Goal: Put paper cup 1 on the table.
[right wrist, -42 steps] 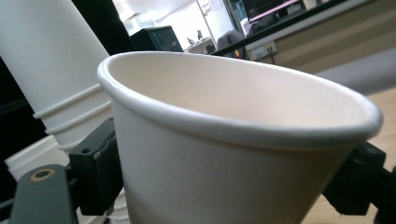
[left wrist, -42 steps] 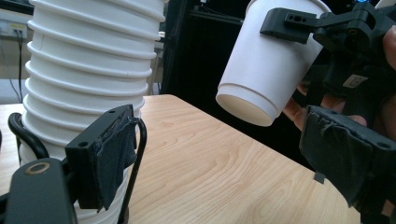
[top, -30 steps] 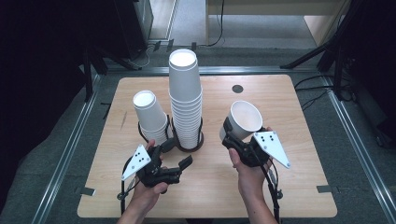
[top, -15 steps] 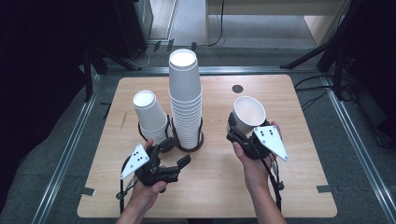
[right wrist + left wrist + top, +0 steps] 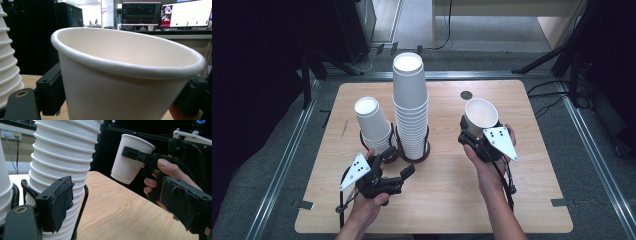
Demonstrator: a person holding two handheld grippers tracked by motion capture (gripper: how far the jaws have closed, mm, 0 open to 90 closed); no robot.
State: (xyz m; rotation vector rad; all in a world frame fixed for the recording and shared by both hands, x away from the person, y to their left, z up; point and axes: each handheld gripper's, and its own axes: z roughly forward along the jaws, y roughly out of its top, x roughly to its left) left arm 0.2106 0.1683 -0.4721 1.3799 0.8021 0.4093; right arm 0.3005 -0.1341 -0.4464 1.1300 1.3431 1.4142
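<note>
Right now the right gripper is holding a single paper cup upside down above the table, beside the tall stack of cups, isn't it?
Not quite: the single paper cup in the right gripper is held mouth up, tilted a little, not upside down. The high view shows its open rim facing upward. It is indeed held above the table, beside the tall stack of cups.

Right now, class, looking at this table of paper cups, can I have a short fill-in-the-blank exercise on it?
1. The right hand-held gripper holds one white ____.
2. That cup is ____ the table, not standing on it.
3. The tall stack stands in a black wire ____.
4. The shorter stack stands to the tall stack's ____.

Missing words: cup; above; ring; left
</note>
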